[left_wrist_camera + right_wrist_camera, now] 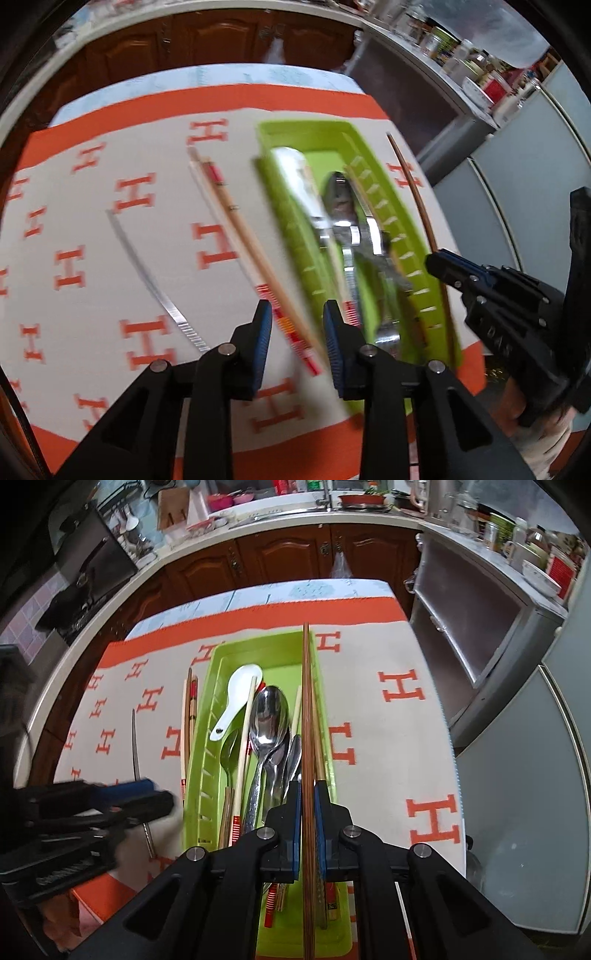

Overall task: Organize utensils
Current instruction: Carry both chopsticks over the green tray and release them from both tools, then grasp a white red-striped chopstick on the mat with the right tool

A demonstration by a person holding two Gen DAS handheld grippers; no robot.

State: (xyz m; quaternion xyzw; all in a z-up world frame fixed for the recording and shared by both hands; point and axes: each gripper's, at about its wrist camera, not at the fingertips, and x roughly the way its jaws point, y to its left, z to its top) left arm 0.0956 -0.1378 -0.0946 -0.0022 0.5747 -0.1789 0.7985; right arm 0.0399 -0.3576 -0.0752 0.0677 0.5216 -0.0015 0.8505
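A green tray point(207, 738) lies lengthwise on the cloth and holds a white ceramic spoon point(240, 694), metal spoons point(269, 716) and several chopsticks. My right gripper point(306, 794) is shut on a dark brown chopstick point(306, 701) that hangs over the tray's right side; the left wrist view shows that gripper point(443, 262) beside the tray point(280, 206). My left gripper point(297, 306) stands open just left of the tray, above the end of a pale chopstick with red bands point(236, 221) that lies on the cloth. Its pads do not touch the chopstick. A metal chopstick point(147, 269) lies further left.
The table wears a beige cloth with orange H marks and an orange border point(406, 701). Wooden cabinets point(280, 554) and a crowded counter run behind it. A grey shelf unit point(480, 627) stands close to the table's right edge.
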